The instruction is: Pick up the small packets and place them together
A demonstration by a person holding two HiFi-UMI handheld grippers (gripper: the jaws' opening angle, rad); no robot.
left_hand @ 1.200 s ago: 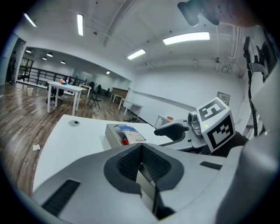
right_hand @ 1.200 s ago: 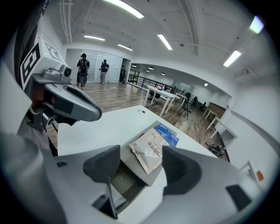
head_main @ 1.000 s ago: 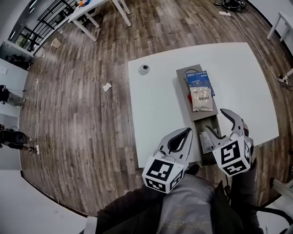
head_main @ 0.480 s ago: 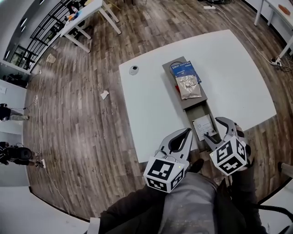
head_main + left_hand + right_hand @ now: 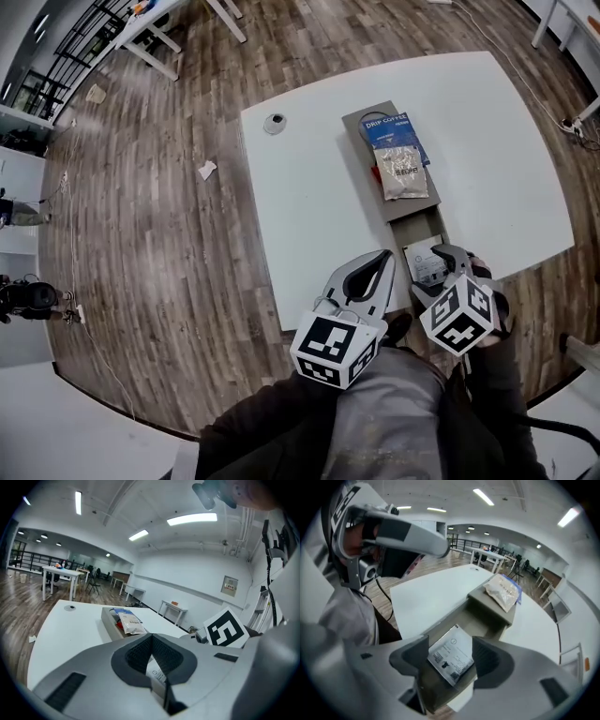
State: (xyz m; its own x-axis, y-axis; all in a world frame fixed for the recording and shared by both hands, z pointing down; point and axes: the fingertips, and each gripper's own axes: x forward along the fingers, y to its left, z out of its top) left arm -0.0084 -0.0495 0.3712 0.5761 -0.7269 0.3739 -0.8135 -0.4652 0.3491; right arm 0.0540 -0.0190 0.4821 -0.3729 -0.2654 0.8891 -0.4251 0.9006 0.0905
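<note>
A long grey tray (image 5: pixel 413 212) lies on the white table (image 5: pixel 309 216). At its far end a beige packet (image 5: pixel 404 175) lies over a blue packet (image 5: pixel 392 129). A white printed packet (image 5: pixel 425 262) lies flat in the near compartment. My right gripper (image 5: pixel 437 271) is open, its jaws standing either side of that white packet (image 5: pixel 452 654) without closing on it. My left gripper (image 5: pixel 384 259) hovers over the table's near edge, left of the tray, shut with nothing in it. In the left gripper view its tips (image 5: pixel 152 637) meet, and the far packets (image 5: pixel 127 622) show beyond.
A small round fitting (image 5: pixel 274 123) sits in the table's far left corner. The table's near edge runs just under both grippers, with the person's lap below. A paper scrap (image 5: pixel 206 170) lies on the wooden floor. Other tables (image 5: pixel 58 576) stand far off.
My right gripper has come in over the near compartment, and its jaws now stand closer together around the white packet. The left gripper has hardly moved. The head camera has shifted.
</note>
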